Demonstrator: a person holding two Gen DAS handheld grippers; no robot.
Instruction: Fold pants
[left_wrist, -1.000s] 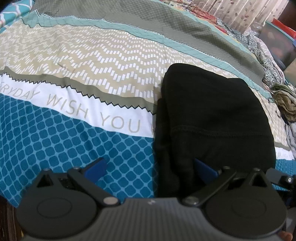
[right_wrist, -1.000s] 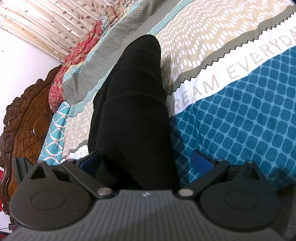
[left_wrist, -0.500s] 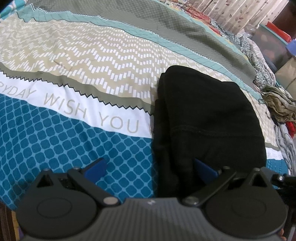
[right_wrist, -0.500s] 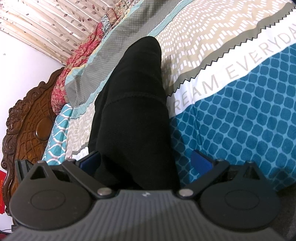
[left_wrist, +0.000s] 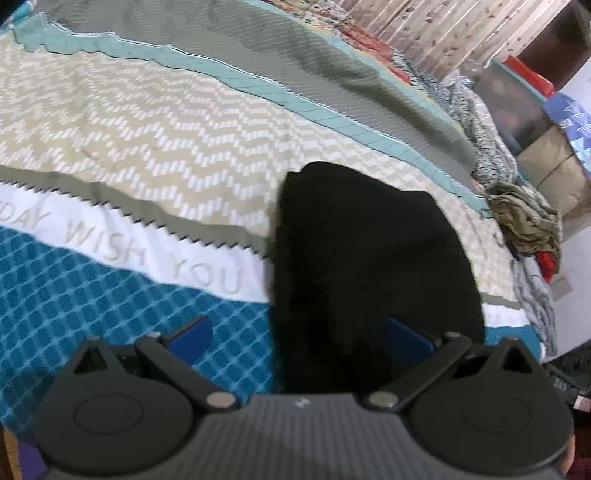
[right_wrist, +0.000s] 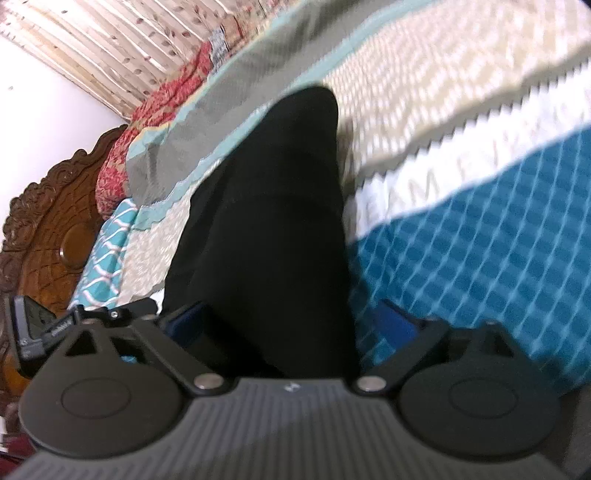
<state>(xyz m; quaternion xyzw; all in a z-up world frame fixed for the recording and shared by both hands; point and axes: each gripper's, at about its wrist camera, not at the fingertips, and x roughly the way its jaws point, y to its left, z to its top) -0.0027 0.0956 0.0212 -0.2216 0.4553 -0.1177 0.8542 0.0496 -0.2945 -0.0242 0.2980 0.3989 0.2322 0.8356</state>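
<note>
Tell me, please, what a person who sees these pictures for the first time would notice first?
The eye falls first on the black pants, a dark folded bundle lying on the patterned bedspread just ahead of both grippers. Next comes the bedspread itself, with teal lattice, a white band of grey letters and beige zigzag. The left gripper and the right gripper both stand wide, the right one's jaws having just closed a little with the pants' near end between them.
</note>
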